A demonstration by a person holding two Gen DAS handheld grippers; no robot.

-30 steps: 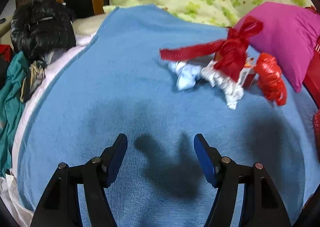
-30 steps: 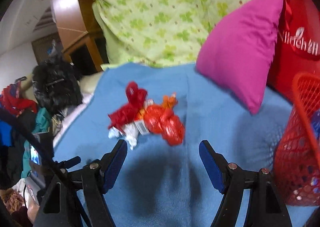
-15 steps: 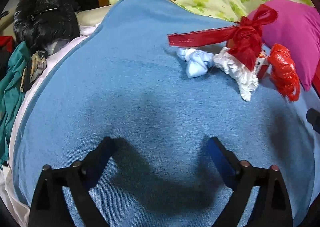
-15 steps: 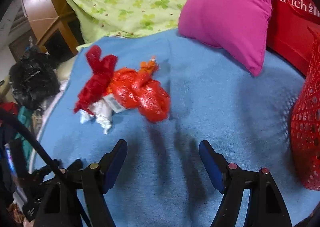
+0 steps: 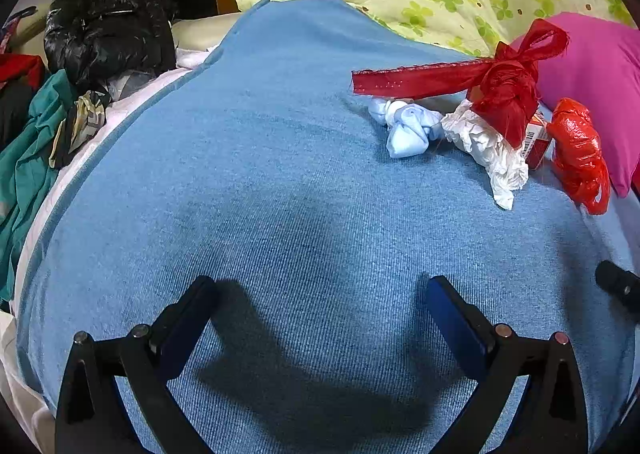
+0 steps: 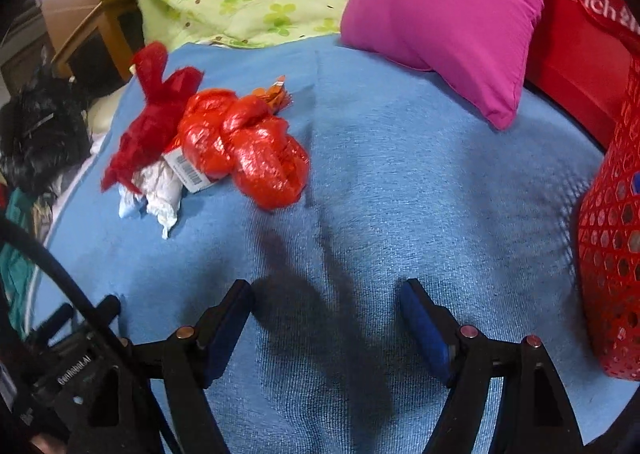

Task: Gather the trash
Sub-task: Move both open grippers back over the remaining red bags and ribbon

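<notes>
A blue blanket [image 6: 400, 181] covers a bed, a red basket [image 6: 612, 254] at its right edge. A heap of trash lies ahead: red plastic bag [image 6: 248, 149], red ribbon [image 5: 472, 77], white crumpled paper [image 5: 488, 145], small blue wad [image 5: 408, 125]. The left gripper [image 5: 320, 294] stands wide and empty; the right gripper [image 6: 326, 296] is opening, nothing between its jaws. Risk: the tangled pieces may drag along together and spill, or the jaws may pinch blanket.

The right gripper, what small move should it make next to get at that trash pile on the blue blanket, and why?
Probably ease the right gripper forward and left toward the red plastic bag. Its jaws are opening with nothing between them, the bag is the nearest piece of the pile, and the red basket waits on its right for the drop.
</notes>
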